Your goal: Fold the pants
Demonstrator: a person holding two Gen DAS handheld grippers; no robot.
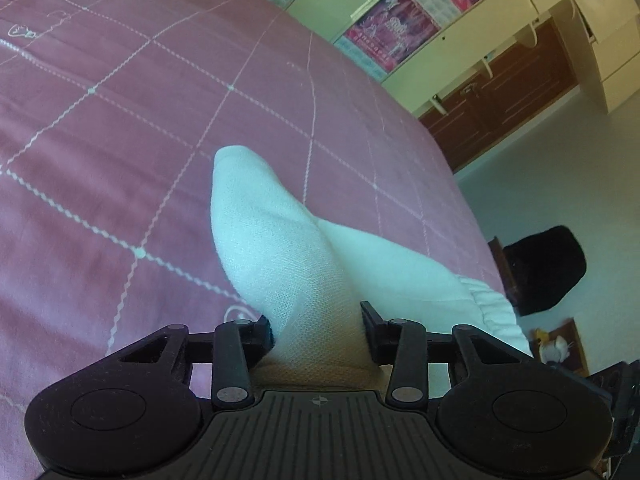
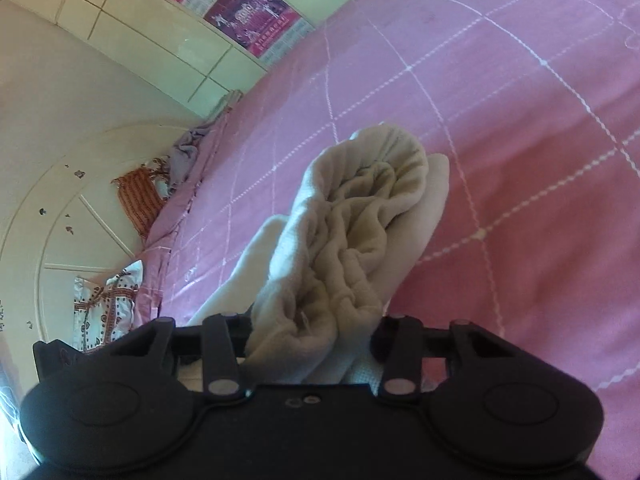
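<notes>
The white pants [image 1: 276,240] hang over the pink bed. In the left wrist view my left gripper [image 1: 318,330] is shut on a smooth leg end of the pants, which stands up from between the fingers. In the right wrist view my right gripper [image 2: 316,334] is shut on the gathered elastic waistband of the pants [image 2: 352,220], bunched and wrinkled ahead of the fingers. The fingertips of both grippers are mostly hidden by the cloth.
The pink quilted bedspread [image 1: 120,120] with white stitched lines fills most of both views. A cream wardrobe with pink posters [image 1: 400,28] stands beyond the bed. A black object [image 1: 548,268] sits on the floor at the bed's right edge. Patterned cloths [image 2: 136,196] lie by the headboard.
</notes>
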